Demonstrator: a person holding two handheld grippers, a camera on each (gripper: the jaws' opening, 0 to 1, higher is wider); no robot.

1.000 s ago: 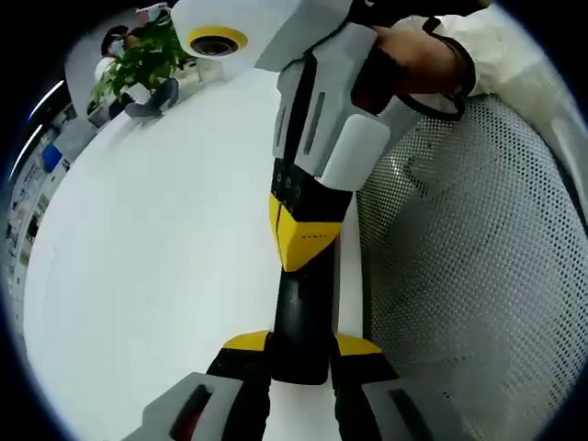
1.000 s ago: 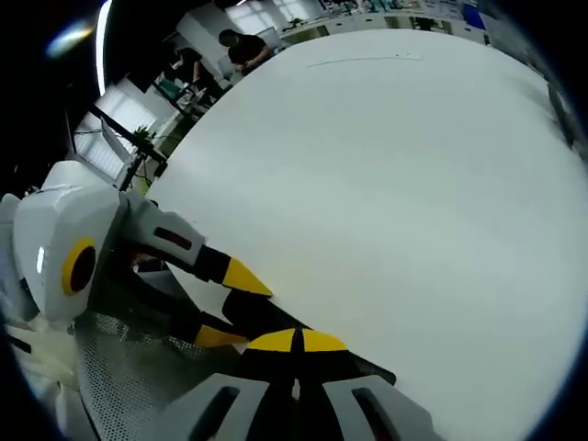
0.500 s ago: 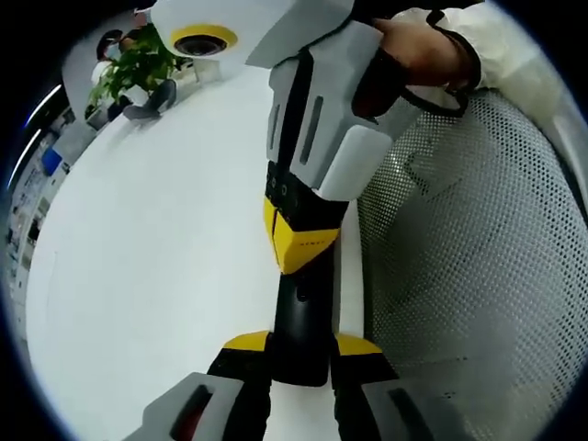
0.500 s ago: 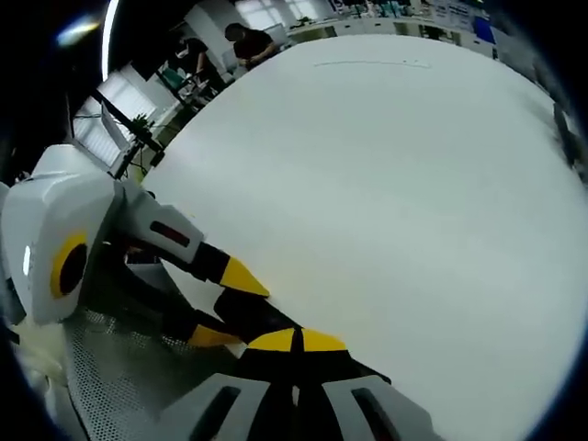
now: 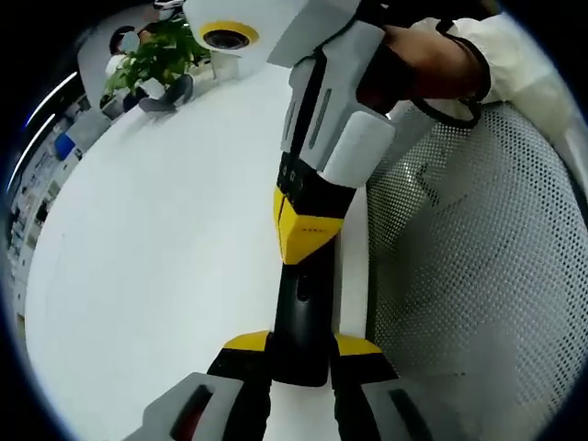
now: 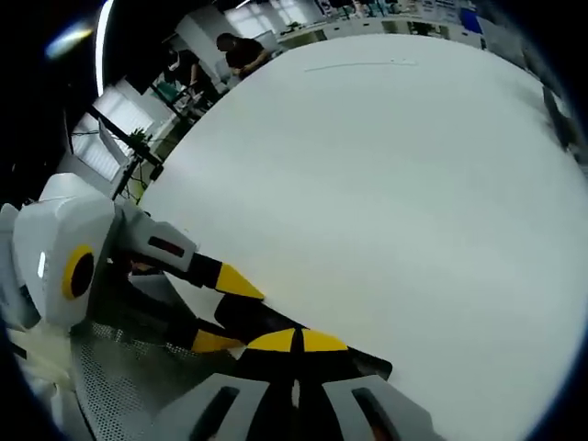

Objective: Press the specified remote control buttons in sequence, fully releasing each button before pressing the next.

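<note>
white table (image 5: pixel 147 239) spreads across the left gripper view, with a potted plant (image 5: pixel 152 57) at its far edge and a white mesh chair back (image 5: pixel 478 303) along the table's near side. the left gripper (image 5: pixel 301 354) rises from the bottom of this view, its two yellow-tipped jaws closed against the sides of a black remote control (image 5: pixel 303 317), which stands lengthwise between them and points away from the camera over the table's edge. the right gripper (image 5: pixel 306 231) comes down from the top of the view, held by a person's hand (image 5: pixel 427 60) in a pale sleeve; its yellow tips are pressed together and rest on the remote's upper face, at the end farther from the left gripper's jaws. which button lies under the tips cannot be told.

in the right gripper view the same table (image 6: pixel 395 202) takes up most of the picture, with a bright room and a person (image 6: pixel 234 50) standing beyond its far edge. the right gripper (image 6: pixel 296 342) shows its yellow tips drawn together with only a thin seam between them, set upon the dark remote control (image 6: pixel 276 322). the left gripper (image 6: pixel 220 308) enters from the left, one yellow tip on each side of the remote, its white body (image 6: pixel 64 257) lying over the mesh chair back (image 6: pixel 119 386).
</note>
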